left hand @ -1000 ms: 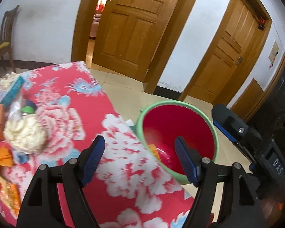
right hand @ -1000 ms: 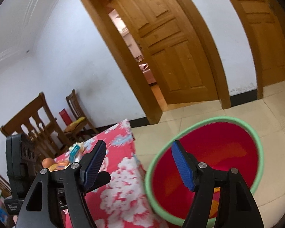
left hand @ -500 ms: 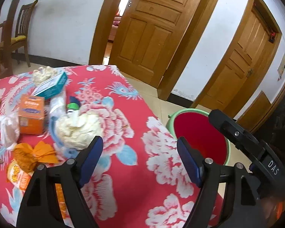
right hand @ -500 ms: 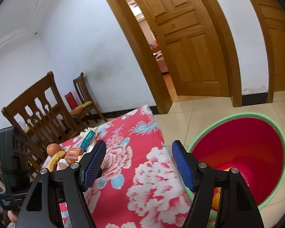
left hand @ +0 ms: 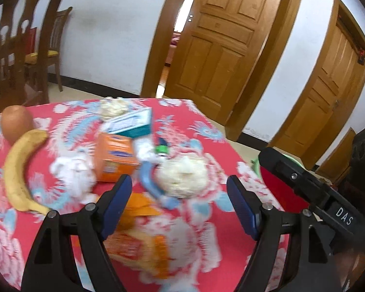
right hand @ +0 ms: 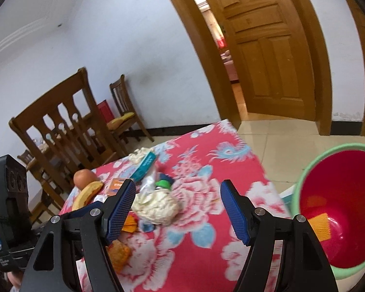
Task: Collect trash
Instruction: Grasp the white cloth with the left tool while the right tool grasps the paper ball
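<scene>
Both grippers had swung from the red bin (right hand: 338,209) toward the littered table (left hand: 206,126). Left gripper (left hand: 180,202) and right gripper (right hand: 177,206) hovered with fingers spread, empty; best to centre on the crumpled tissue (left hand: 182,177) before closing.

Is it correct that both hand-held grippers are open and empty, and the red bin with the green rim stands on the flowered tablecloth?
Not quite. Both the left hand-held gripper and the right hand-held gripper are open and empty, but the red bin stands on the tiled floor beside the table, not on the tablecloth. The right wrist view shows this.
</scene>
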Demonstrator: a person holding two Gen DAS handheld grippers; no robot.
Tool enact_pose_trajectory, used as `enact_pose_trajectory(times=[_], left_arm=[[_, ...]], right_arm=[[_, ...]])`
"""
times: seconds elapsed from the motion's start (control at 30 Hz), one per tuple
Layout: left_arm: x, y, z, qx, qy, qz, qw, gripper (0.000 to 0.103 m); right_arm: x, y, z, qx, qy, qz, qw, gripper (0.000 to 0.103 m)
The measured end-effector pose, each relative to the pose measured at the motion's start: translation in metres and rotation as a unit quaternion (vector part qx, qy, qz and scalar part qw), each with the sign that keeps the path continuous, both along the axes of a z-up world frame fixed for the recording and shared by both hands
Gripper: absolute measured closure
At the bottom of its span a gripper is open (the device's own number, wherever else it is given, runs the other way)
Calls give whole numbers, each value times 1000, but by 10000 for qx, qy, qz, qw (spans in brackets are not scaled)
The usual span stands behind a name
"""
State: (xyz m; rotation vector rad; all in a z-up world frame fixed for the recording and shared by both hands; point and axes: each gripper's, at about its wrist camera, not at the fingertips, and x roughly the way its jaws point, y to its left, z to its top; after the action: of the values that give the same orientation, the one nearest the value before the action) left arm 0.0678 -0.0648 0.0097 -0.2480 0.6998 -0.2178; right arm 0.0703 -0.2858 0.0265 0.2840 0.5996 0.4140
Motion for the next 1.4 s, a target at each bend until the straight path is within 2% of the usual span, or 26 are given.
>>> enact_pose_trajectory(times=[0.23,0.43,0.57,0.7,0.77,0.83,0.87,0.9,0.93,0.97,1.07,1.17,1.4], left_arm=[[0,54,-8,35,95,444,9990,21],[10,89,-25,229,457,765,9958,19],[20,99,-45,262,819,845,9927,19],[25,91,-48,465,747,748,9933,20],[28,89,-49,372,704,652,9947,33],[31,91,-52,311,753,602,9949,76],[31,93,-54,266,770,627,9947,83],[29,95,-54,214,732,654,9949,85],[26,98,-54,95,671,644,9956,89],[22,102,-53,-53,623,634,9960,89],[16,108,-48,-288,468,629,9965,89],[11,107,-42,-322,323,642,9969,89],[3,104,-37,-307,173,615,9975,89]], right_arm=[[10,41,-8,-383,180,215,9989,29],[22,66,-25,-860,499,280,9946,29],[31,73,-39,-1008,685,210,9923,28],[38,79,-47,-1071,802,208,9908,28],[41,84,-49,-1085,829,226,9904,28],[43,88,-51,-1069,836,273,9904,28],[44,89,-51,-1031,847,321,9905,29],[44,90,-51,-987,849,352,9909,31],[43,91,-51,-969,854,362,9910,52],[43,91,-50,-991,882,346,9906,68],[38,90,-43,-868,781,399,9924,68],[34,87,-40,-827,684,366,9935,68],[31,76,-44,-664,801,304,9941,68]])
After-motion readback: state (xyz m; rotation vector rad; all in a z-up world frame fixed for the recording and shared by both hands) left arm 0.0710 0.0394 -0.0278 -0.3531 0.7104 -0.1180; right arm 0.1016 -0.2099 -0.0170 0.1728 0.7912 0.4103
